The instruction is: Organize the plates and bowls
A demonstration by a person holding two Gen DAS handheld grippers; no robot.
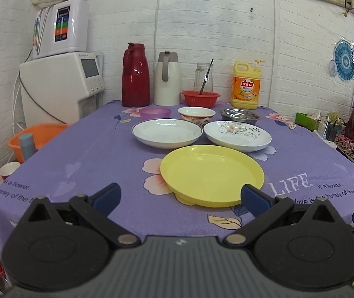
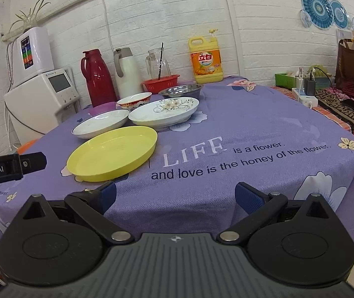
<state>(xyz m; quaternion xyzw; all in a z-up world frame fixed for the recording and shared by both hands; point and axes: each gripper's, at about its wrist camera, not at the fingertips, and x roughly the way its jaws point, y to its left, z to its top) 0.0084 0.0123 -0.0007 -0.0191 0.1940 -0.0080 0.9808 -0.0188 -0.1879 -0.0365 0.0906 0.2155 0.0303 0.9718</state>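
Observation:
A yellow plate (image 1: 211,173) (image 2: 113,152) lies nearest on the purple tablecloth. Behind it sit a plain white plate (image 1: 167,132) (image 2: 101,123) and a flower-patterned white plate (image 1: 237,135) (image 2: 164,111). Further back are a purple bowl (image 1: 155,112) (image 2: 103,107), a red-rimmed white bowl (image 1: 196,115) (image 2: 134,100) and a steel bowl (image 1: 240,115) (image 2: 180,90). My left gripper (image 1: 180,196) is open and empty, just short of the yellow plate. My right gripper (image 2: 175,193) is open and empty, to the right of the plates.
Along the wall stand a red thermos (image 1: 135,75), a white thermos (image 1: 167,79), a glass jug (image 1: 203,77) in a red basket (image 1: 200,98) and a yellow detergent bottle (image 1: 246,85). An orange basin (image 1: 36,137) sits beyond the table's left edge.

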